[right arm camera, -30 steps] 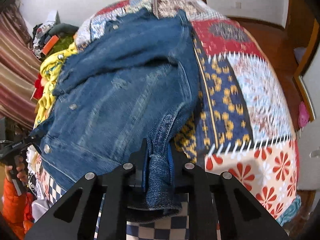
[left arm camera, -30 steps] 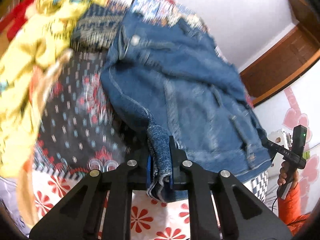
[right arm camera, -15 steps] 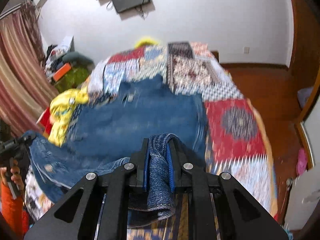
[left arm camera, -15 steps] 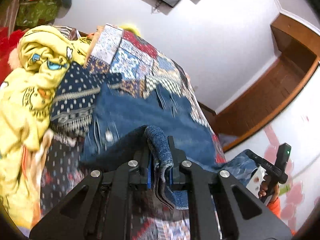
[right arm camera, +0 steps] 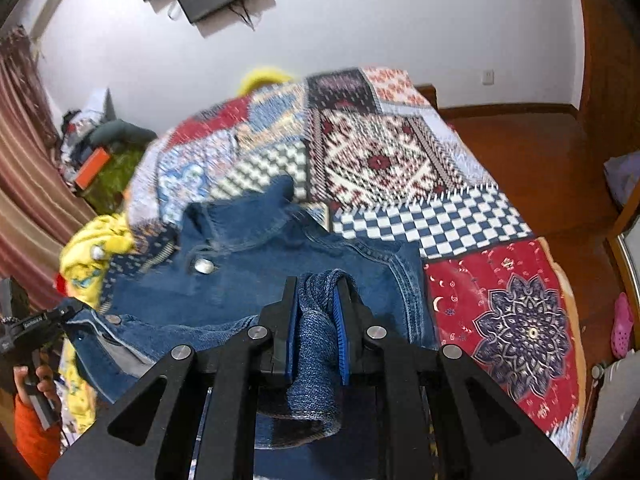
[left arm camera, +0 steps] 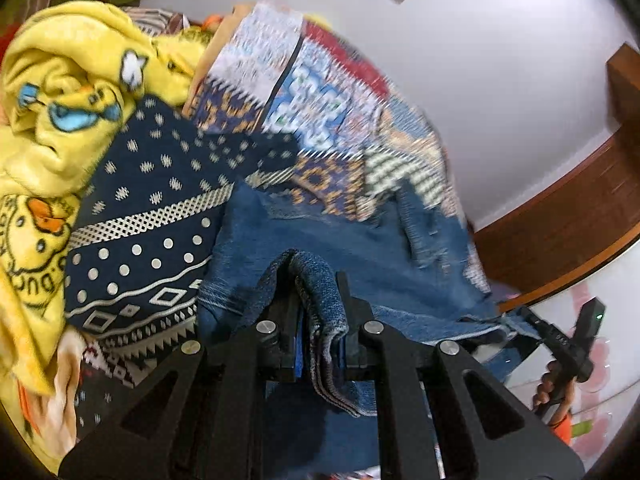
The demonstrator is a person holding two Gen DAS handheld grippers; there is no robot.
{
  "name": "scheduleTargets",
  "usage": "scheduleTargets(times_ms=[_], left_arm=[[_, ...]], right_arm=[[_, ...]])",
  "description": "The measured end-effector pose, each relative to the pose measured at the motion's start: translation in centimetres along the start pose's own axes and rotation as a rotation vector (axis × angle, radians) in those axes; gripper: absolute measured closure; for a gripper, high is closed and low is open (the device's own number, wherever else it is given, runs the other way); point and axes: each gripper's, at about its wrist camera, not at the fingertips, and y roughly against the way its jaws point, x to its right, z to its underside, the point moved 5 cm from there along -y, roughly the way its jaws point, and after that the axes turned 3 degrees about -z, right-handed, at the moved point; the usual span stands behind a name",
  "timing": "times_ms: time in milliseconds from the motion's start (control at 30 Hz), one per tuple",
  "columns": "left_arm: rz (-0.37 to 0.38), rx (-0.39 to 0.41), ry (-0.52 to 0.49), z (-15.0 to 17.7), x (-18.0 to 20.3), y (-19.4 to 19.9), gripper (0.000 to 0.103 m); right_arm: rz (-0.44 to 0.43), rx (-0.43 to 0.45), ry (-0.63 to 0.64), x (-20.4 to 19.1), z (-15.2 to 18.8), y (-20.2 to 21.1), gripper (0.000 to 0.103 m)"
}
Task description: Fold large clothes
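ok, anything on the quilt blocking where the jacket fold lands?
Nothing visible. Both the left gripper and right gripper are shut on the denim jacket. The patchwork quilt beyond it looks bare; the yellow blanket sits off to the left side.

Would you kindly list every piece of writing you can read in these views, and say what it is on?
Nothing can be quoted with confidence.
Yellow blanket: dark letters, creased and blurred; not readable.
Left tongs: white print on the body, too small to read.
Right tongs: white marks on the body, too small to read.
Denim jacket: no writing visible.
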Motion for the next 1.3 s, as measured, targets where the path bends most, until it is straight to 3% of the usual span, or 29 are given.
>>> scheduleTargets(times_ms=[200,300,367,467,533,600,667,800,967,1167,1300], left_arm=[[-0.07,-0.062,-0.026,1.4,-1.4,-3.5,0.087],[-0.068,-0.074,-0.046,1.5,-1.2,-3.0,0.086],[-0.091,-0.089,-0.081,1.5,-0.6,-2.3,0.084],[-0.152,-0.09,-0.173,1.6,1.2,-0.7,0.074],[-0.197,-0.06,-0.224,1.5,2.2,0.6,0.048],[-0.245,0.042,-0.274,1.4,3.3,3.1,0.037],[-0.24,0.093,-0.297,1.4,4.2,4.9,0.03],[-0.219,0.09,-0.321,3.0,5.5,6.8,0.028],[-0.209,0.006,-0.386,7.1,7.0,5.4,0.028],[-0.21,-0.063,-0.459,11.6,9.1,1.5,0.028],[-0.216,-0.039,-0.482,12.0,10.1,-0.6,0.028]], right_arm=[[0.084,-0.051,0.027,2.0,0.9,-2.7,0.083],[0.241,-0.014,0.058,3.8,0.4,-1.7,0.079],[0.29,-0.003,0.039,5.2,0.2,-0.4,0.079],[0.215,-0.018,0.004,6.2,0.3,1.8,0.079],[0.193,-0.021,0.011,6.1,0.8,3.5,0.078],[0.187,-0.026,0.048,5.4,1.6,5.0,0.071],[0.186,-0.021,0.093,4.4,2.4,6.2,0.068],[0.149,-0.023,0.182,1.3,4.3,7.2,0.059],[0.065,-0.025,0.248,-2.6,6.7,7.1,0.049],[-0.001,-0.098,0.294,-5.9,9.1,3.6,0.048],[-0.009,-0.158,0.305,-7.2,10.7,0.7,0.048]])
